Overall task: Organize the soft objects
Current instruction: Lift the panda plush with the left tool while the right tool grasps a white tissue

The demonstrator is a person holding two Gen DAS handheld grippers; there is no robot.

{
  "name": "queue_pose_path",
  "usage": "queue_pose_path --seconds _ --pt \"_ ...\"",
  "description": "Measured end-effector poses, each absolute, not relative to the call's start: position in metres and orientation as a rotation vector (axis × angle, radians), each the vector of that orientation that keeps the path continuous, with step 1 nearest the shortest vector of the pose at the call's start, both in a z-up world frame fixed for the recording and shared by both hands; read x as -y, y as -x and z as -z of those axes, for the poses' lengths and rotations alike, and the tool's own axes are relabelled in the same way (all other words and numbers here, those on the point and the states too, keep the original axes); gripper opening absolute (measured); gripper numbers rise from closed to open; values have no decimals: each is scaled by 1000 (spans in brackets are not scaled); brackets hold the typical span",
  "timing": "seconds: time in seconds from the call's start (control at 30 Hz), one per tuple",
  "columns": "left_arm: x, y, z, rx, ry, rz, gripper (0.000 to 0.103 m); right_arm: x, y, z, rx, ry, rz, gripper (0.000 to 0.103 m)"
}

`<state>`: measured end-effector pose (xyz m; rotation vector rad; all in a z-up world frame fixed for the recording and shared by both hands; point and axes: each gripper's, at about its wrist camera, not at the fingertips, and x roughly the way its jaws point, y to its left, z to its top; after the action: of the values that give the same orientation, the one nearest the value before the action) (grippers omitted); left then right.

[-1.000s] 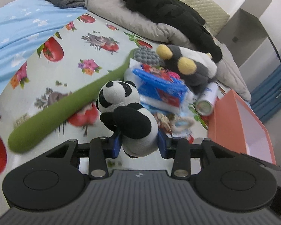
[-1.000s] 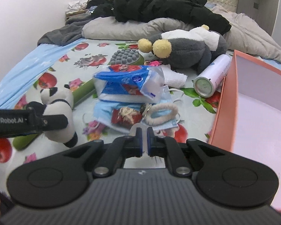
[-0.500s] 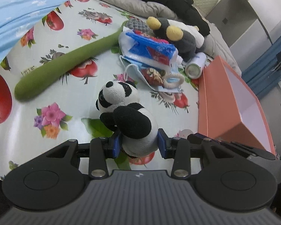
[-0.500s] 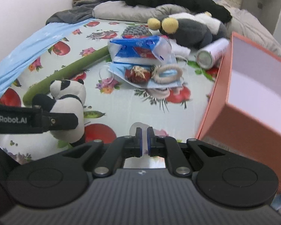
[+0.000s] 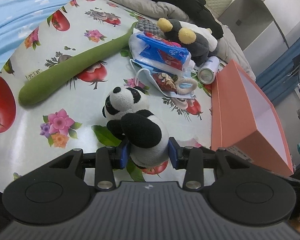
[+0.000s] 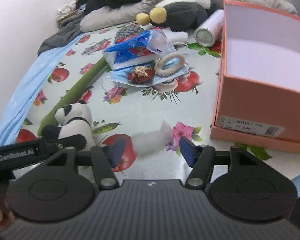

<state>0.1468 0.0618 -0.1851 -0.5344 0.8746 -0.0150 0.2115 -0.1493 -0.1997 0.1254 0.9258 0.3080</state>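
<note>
A black-and-white panda plush is pinched at its body between the blue pads of my left gripper, which is shut on it just above the fruit-print sheet. The right wrist view shows the same panda at the left. My right gripper has its jaws opening and wide apart. A small white soft piece, blurred, lies on the sheet between and just beyond them, with neither pad touching it. An open orange box stands to the right.
Further up the bed lie a long green plush, a grey plush with yellow ears, a blue tissue pack, a face mask with a fuzzy ring and a spray can. Dark clothes and a grey pillow fill the far end.
My right jaws went from shut to wide apart, and the white piece now lies free. Both grippers drew back toward the near end of the bed, the left carrying the panda.
</note>
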Motion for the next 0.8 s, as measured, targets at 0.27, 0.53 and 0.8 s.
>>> queue_pose_path --seconds 0.27,0.53,0.8 --pt "-69 -144 186 -860 548 8 46 147 -224 223 -1002 -272 -259 63" --pt "-78 -141 186 -849 565 -5 46 137 -246 232 -972 -322 -234 62" --pt "-85 -141 189 -850 570 -13 46 127 -268 242 -961 -336 -233 55"
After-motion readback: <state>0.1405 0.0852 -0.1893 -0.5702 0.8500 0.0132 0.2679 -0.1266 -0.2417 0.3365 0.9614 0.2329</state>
